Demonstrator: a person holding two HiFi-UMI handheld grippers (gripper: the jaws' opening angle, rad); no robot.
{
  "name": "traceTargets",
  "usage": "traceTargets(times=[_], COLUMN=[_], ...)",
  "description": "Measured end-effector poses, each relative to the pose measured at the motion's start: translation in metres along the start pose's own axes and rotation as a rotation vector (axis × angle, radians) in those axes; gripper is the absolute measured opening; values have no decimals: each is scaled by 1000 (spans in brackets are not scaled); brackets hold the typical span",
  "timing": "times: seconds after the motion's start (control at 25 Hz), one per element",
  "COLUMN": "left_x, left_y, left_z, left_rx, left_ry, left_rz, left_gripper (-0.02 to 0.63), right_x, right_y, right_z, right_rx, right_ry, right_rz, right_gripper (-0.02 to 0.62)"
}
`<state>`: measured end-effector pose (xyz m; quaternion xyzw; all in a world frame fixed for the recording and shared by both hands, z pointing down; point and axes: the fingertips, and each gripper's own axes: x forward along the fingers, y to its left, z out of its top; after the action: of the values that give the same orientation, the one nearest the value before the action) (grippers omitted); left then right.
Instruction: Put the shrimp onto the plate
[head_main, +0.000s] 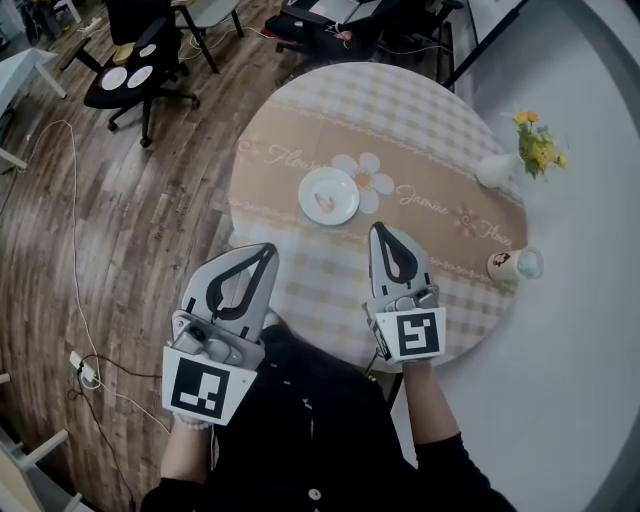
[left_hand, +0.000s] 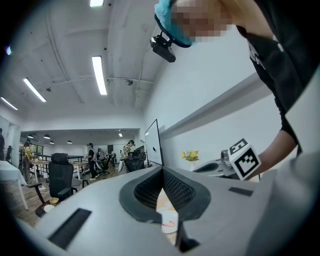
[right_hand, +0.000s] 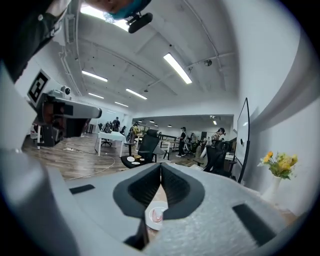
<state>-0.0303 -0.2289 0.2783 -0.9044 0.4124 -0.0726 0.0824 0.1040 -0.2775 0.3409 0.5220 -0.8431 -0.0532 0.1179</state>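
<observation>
A pink shrimp (head_main: 325, 201) lies on a small white plate (head_main: 341, 185) in the middle of the round table (head_main: 300, 130). My left gripper (head_main: 268, 249) hangs over the table's near left edge, shut and empty. My right gripper (head_main: 379, 229) is shut and empty too, just right of the plate and nearer to me. In the right gripper view the plate (right_hand: 151, 221) with the shrimp (right_hand: 158, 215) shows below the closed tips of the right gripper (right_hand: 161, 165). The left gripper (left_hand: 163, 169) view shows a slice of the white plate (left_hand: 169, 221) through the gap.
A white vase (head_main: 496, 169) of yellow flowers (head_main: 538, 146) stands at the table's far right, and a paper cup (head_main: 510, 263) sits near the right edge. Office chairs (head_main: 138, 70) stand on the wooden floor beyond. A cable (head_main: 75, 250) runs along the floor on the left.
</observation>
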Motion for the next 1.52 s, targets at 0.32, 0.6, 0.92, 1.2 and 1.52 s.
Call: traceTargets(times=[0.32, 0.6, 0.92, 1.2, 1.52], left_x=[-3, -4, -3, -1, 2], left_y=[1, -7, -7, -8, -10], left_z=[6, 10, 11, 14, 11], left_rx=[1, 9, 11, 23, 14], left_ry=[-6, -13, -17, -26, -21], left_rz=[6, -16, -18, -32, -40], left_gripper=[0, 0, 0, 0, 0], right_x=[-35, -52, -52, -47, -44], right_y=[18, 25, 29, 34, 36], right_z=[37, 66, 67, 66, 65], right_rx=[-4, -14, -15, -23, -25], right_ry=[-51, -122, -121, -109, -108], right_rz=[-11, -11, -2, 12, 19], right_gripper=[2, 2, 2, 2, 2])
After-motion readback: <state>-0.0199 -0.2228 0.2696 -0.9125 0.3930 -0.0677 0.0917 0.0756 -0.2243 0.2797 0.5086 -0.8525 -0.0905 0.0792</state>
